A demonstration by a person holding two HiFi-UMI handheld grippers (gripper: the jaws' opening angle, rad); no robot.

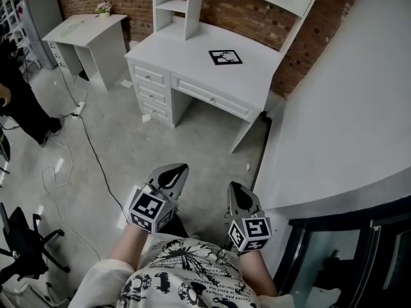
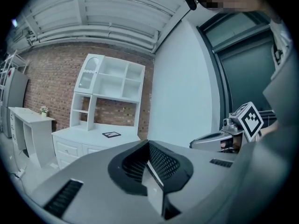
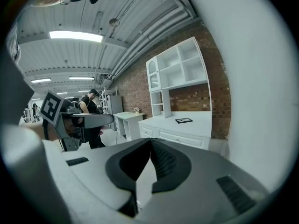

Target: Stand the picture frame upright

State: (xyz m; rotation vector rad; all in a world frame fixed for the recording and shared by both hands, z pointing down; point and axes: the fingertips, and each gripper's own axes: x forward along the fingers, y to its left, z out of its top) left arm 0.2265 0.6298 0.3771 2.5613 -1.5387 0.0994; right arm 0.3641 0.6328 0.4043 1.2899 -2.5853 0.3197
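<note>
A black picture frame (image 1: pixel 225 57) lies flat on the top of a white desk (image 1: pixel 186 59) across the room; it shows small in the left gripper view (image 2: pixel 111 134) and the right gripper view (image 3: pixel 183 120). My left gripper (image 1: pixel 180 169) and right gripper (image 1: pixel 232 187) hang side by side near my body, far short of the desk, above the concrete floor. Both are shut with nothing between the jaws. Each gripper sees the other beside it.
A white hutch (image 1: pixel 192 2) with shelves stands on the desk against a brick wall. A second white desk (image 1: pixel 87 31) is at the far left. A white curved wall (image 1: pixel 347 114) runs along the right. Cables (image 1: pixel 90 143) trail over the floor. A person in black (image 3: pixel 91 111) stands at the left.
</note>
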